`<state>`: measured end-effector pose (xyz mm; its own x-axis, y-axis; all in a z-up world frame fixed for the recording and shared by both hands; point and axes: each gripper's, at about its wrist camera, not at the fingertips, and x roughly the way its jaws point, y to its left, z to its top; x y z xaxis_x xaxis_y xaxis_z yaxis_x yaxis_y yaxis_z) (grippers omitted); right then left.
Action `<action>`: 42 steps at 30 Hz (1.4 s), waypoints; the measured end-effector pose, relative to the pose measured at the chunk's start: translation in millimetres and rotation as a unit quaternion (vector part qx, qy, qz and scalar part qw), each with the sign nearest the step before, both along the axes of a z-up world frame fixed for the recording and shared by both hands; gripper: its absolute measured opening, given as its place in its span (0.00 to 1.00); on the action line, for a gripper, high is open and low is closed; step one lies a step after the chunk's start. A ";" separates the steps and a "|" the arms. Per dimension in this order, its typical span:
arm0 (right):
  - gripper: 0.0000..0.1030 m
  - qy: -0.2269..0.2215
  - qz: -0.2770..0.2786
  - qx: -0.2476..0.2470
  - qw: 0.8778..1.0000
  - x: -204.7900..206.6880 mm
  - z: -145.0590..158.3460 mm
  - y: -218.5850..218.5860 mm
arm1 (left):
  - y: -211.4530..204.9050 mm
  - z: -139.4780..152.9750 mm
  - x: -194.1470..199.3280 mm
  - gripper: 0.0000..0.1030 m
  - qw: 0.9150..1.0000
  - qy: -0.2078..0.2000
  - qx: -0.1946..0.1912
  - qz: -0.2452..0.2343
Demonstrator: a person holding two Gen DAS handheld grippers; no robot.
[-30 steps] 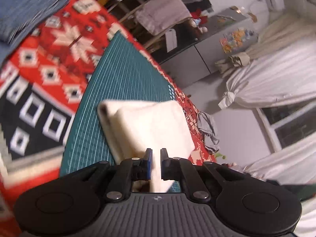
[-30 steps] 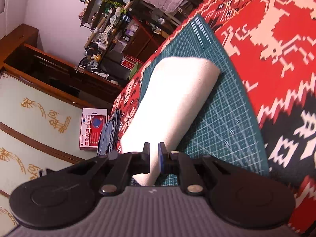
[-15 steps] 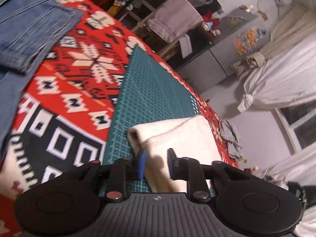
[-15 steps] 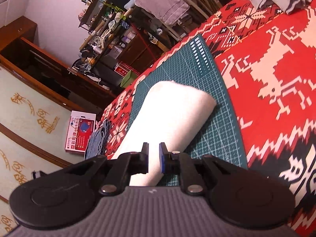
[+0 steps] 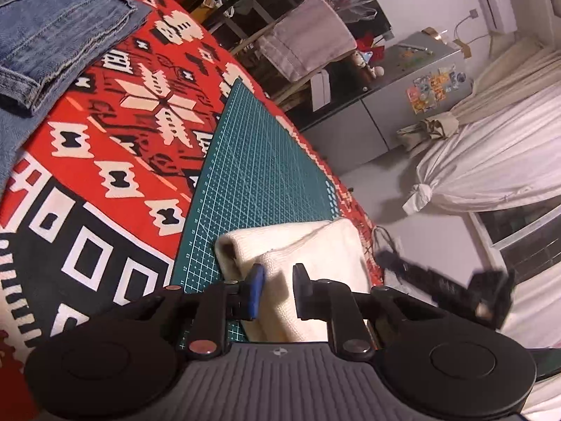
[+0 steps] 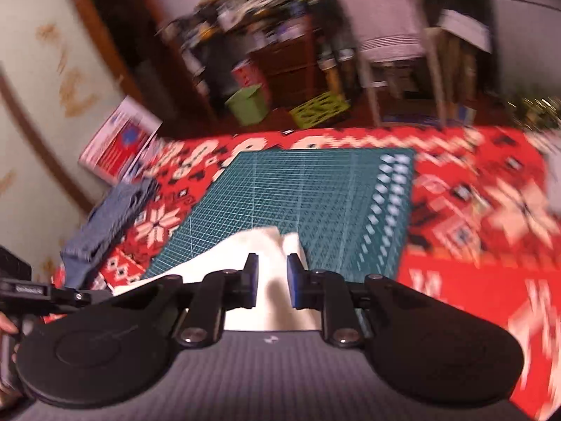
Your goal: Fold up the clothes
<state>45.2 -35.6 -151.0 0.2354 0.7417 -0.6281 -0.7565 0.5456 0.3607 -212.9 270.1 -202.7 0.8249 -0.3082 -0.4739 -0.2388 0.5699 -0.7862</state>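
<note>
My left gripper (image 5: 277, 289) has its fingers parted with a clear gap, hovering over the near end of the folded cream garment (image 5: 315, 245), and nothing is pinched between them. The garment lies at the near edge of the green cutting mat (image 5: 259, 168), toward its right corner. The mat lies on the red patterned blanket (image 5: 115, 133), and folded blue jeans (image 5: 52, 31) rest at the blanket's far left edge, well apart from the mat. My right gripper (image 6: 271, 282) also has its fingers spread, the cream cloth showing through the gap; that view is blurred, so I think the pads (image 6: 293, 280) are clear of the fabric, though I cannot be sure.
</note>
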 end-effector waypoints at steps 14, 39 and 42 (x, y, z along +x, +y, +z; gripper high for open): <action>0.03 0.045 0.020 0.054 0.997 27.8 5.0 -1.1 | 9.3 23.3 9.8 0.05 0.999 -0.043 0.001 -0.005; 0.33 0.059 -0.077 0.092 0.991 -42.3 29.8 -62.6 | 41.5 37.1 83.1 0.41 0.973 -0.030 0.113 -0.200; 0.33 0.077 -0.078 0.099 0.989 -70.1 27.7 -76.0 | 31.4 33.9 98.0 0.42 0.949 -0.014 0.159 -0.272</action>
<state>-24.9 -111.5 -123.2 0.2700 0.8152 -0.5124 -0.5961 0.5594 0.5760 -114.9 301.4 -168.8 0.5991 -0.5367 -0.5942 0.1778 0.8127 -0.5548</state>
